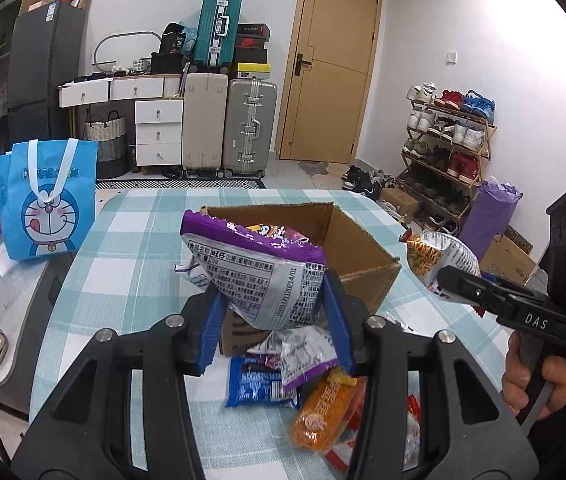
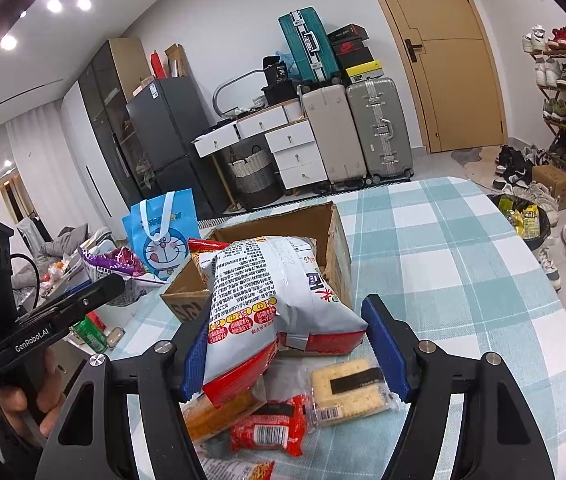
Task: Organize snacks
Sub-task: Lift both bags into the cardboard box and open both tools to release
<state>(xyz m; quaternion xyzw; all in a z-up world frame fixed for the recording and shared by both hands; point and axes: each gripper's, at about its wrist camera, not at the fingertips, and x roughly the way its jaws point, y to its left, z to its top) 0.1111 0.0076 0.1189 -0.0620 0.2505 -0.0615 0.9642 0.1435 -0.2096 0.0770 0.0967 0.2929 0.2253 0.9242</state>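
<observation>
Left claw [image 1: 277, 320] pinches a purple snack bag [image 1: 255, 268] above the near edge of the cardboard box [image 1: 367, 248]. Right claw [image 2: 295, 344] pinches a red-and-white snack bag [image 2: 271, 300] by one side, also near the box. Box interior looks empty where visible. Risk: the two claws converge on one opening and may collide; the loosely held bags could slip onto the snack pile [image 2: 283, 412] on the worktop [image 2: 463, 280].
</observation>
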